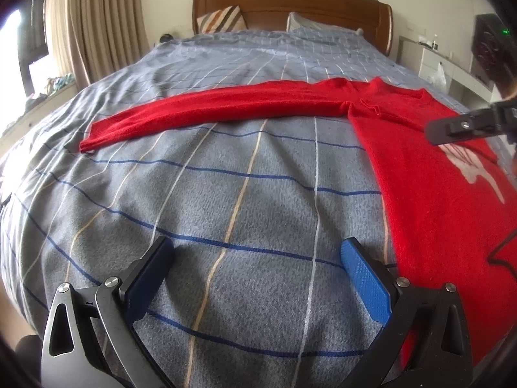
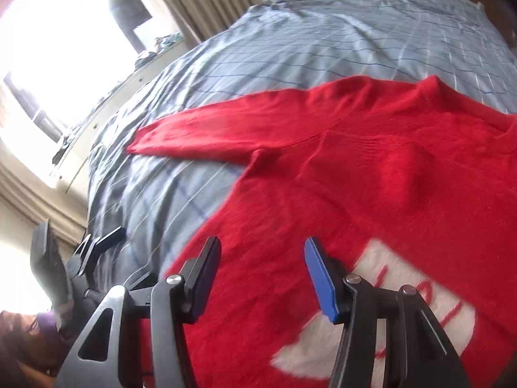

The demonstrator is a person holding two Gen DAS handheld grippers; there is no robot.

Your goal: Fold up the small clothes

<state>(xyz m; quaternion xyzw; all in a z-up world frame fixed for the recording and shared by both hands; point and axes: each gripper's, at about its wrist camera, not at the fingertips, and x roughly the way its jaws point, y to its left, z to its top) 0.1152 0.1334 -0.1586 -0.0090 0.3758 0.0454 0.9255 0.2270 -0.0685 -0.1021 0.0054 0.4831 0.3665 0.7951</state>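
A red knitted sweater [image 1: 420, 174] with a white chest motif lies flat on the bed, one long sleeve [image 1: 206, 113] stretched out to the left. My left gripper [image 1: 255, 252] is open and empty above the bare cover, just left of the sweater's side edge. My right gripper [image 2: 261, 252] is open and empty over the sweater's body [image 2: 371, 177], near the white motif [image 2: 371, 329]. The sleeve [image 2: 226, 126] also shows in the right wrist view. The right gripper's arm [image 1: 468, 126] shows at the right of the left wrist view, over the sweater.
The bed has a grey-blue checked cover [image 1: 226, 194], a wooden headboard [image 1: 290, 3] and pillows [image 1: 223, 19]. Curtains [image 1: 103, 22] and a window sill stand on the left, white cabinets [image 1: 436, 61] on the right. The left gripper [image 2: 93, 252] shows at the lower left of the right wrist view.
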